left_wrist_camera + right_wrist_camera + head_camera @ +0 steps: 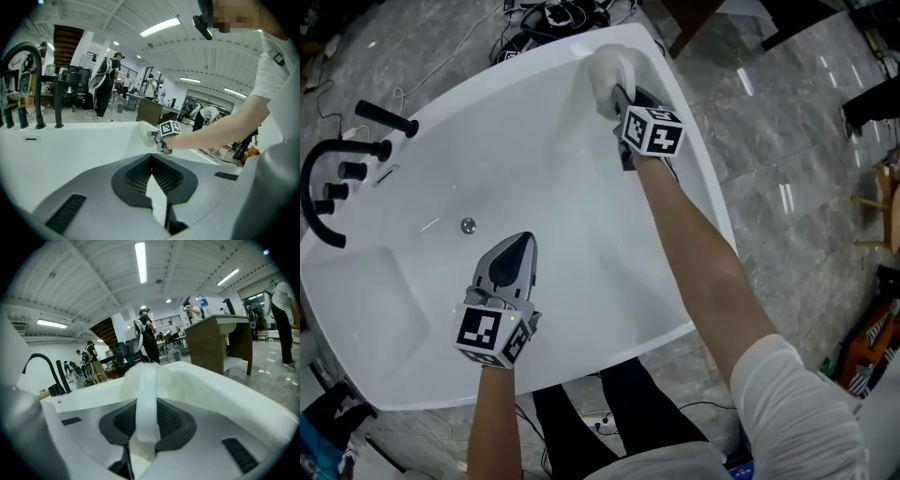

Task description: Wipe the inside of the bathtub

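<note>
The white bathtub (581, 281) fills the head view. My right gripper (619, 96) reaches to the tub's far rim and is shut on a white fluffy sponge (609, 73) that presses on the inner wall near the rim. In the right gripper view the sponge (173, 380) bulges past the jaws of my right gripper (140, 425), which pinch its white strap (146, 399). My left gripper (522, 242) hovers over the tub floor, shut and empty. The left gripper view looks past my left gripper (152, 173) to the sponge (144, 133).
A drain (468, 225) sits in the tub floor ahead of the left gripper. A black arched faucet (321, 192) and black handles (384, 117) stand on the left rim. Cables (562, 14) lie beyond the tub on a grey stone floor. People stand far off.
</note>
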### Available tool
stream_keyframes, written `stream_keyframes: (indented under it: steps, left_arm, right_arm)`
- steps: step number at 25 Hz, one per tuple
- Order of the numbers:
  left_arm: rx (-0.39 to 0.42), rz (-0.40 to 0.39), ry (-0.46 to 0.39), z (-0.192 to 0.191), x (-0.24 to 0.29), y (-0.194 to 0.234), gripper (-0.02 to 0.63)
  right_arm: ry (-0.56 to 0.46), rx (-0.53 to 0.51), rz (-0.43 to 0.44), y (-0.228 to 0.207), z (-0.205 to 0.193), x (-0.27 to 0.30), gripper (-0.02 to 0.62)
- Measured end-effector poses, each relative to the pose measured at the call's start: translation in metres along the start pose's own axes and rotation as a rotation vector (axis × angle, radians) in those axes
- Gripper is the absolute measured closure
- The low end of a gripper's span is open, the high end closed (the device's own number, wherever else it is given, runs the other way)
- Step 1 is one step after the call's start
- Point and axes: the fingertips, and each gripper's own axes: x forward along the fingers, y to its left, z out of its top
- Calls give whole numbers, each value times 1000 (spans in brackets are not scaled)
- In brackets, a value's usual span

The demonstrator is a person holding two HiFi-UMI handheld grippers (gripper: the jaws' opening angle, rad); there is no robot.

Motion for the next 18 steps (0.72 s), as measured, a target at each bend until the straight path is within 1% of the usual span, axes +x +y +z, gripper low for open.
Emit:
stream_keyframes:
  steps: [2,6,9,12,15,18]
  left_arm:
    - [1,3,-19,2,9,7,597]
    - [-3,-3,-51,1,20,19,597]
    - [7,-14,-53,-6,27,25,597]
    - [23,-22,-52,-14,31,31,597]
    - [22,-21,-57,-21,30,38,597]
    - [20,-21,-57,-27,28,45,597]
  right_arm:
    - [14,-31,7,1,-3,9,502]
    - [37,-61,5,1,-15,17,502]
    - [60,-91,8,0,-21,25,502]
    - [103,-156,10,-3,-27,34,502]
    - [135,-208,13,-5,-31,42,502]
    - [140,-218,7,-5,-34,48,502]
